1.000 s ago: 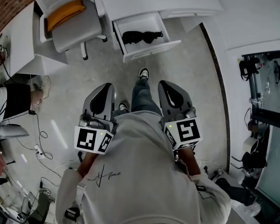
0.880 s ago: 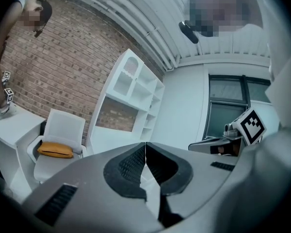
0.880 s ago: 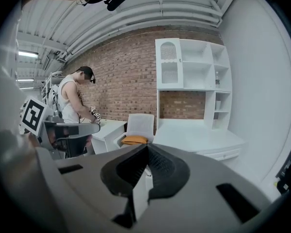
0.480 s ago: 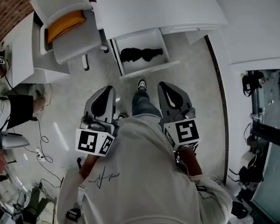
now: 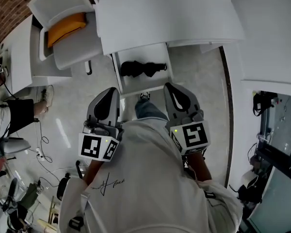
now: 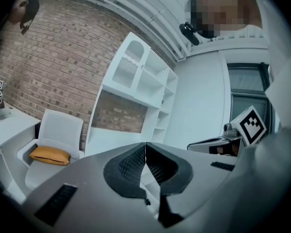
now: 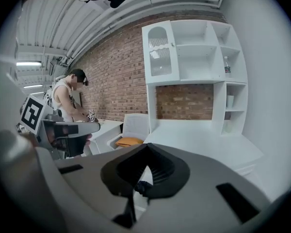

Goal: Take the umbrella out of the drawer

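Both claws are closed and empty. The left gripper (image 5: 111, 89) has its jaws meeting tip to tip with nothing between them, and the right gripper (image 5: 169, 85) has its jaws pressed together the same way. Each is carried in front of the person (image 5: 145, 178), who wears a pale sweatshirt. From the head view, the two sets of tips sit at the front of the open drawer (image 5: 118, 76), the left gripper by its left front corner and the right gripper by its right front corner. Neither touches anything inside the drawer.

The umbrella (image 5: 142, 68), black and folded, lies inside the drawer, stretched from side to side across the middle of its white floor and well apart from both claws. The person's shoe (image 5: 144, 96) shows on the floor just in front of the drawer, between the two grippers.

The drawer is pulled out from under a white desk (image 5: 160, 13). To the left of the drawer stands a white chair (image 5: 72, 50) with an orange cushion (image 5: 65, 23) on its seat. Farther left, well away from the drawer, a second person (image 5: 12, 111) stands at another white surface. A brick wall (image 7: 121, 67) and a white shelf unit (image 7: 194, 57) rise behind the drawer's desk.
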`<state>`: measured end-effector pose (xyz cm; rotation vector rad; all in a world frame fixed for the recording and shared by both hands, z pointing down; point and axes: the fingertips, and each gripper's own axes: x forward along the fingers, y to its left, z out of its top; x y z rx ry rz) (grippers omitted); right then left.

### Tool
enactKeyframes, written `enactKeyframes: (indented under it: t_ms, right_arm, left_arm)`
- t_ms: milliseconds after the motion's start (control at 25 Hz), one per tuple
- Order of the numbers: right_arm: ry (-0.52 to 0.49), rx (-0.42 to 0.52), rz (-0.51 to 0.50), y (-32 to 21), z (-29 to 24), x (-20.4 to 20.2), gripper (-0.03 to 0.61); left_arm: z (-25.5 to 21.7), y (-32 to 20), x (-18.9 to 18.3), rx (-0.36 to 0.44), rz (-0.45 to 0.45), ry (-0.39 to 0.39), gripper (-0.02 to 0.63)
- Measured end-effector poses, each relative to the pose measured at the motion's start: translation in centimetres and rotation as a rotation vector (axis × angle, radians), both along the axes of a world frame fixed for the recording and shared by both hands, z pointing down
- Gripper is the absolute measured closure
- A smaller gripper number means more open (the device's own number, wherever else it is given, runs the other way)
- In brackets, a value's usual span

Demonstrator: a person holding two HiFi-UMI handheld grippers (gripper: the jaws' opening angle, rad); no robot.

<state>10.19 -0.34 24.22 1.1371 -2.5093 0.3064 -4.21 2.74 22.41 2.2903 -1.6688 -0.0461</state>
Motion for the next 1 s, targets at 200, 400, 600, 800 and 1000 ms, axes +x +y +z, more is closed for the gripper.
enactKeyframes:
  t_ms: [200,400,600,800,1000]
  right_arm:
    - [-0.004,-0.015,-0.052,-3.9,0.6,0.8,0.555]
    - [-0.055,-0.063,-0.083,-5.6,1.1,0.7,0.555]
    - [-0.121,-0.085,-0.121,-6.7,1.2,-0.3,0.554]
    - [-0.042,-0.109,-0.188,-5.9,2.4,-1.6,0.554]
    - [0.033,-0.142,-0.254,-5.4,4.0,-3.0,0.554]
  left_arm:
    - [0.2,-3.9,0.9,-0.006,-0.057,-0.007,0.597]
    - [0.5,-5.6,1.5,-0.016,-0.067,-0.025,0.597]
    - [1.5,-6.3,1.2,-0.033,-0.089,-0.019,0.597]
    - [3.0,-6.1,0.3,-0.064,-0.1,0.006,0.597]
    - [4.7,-6.1,0.0,-0.098,-0.071,0.005,0.597]
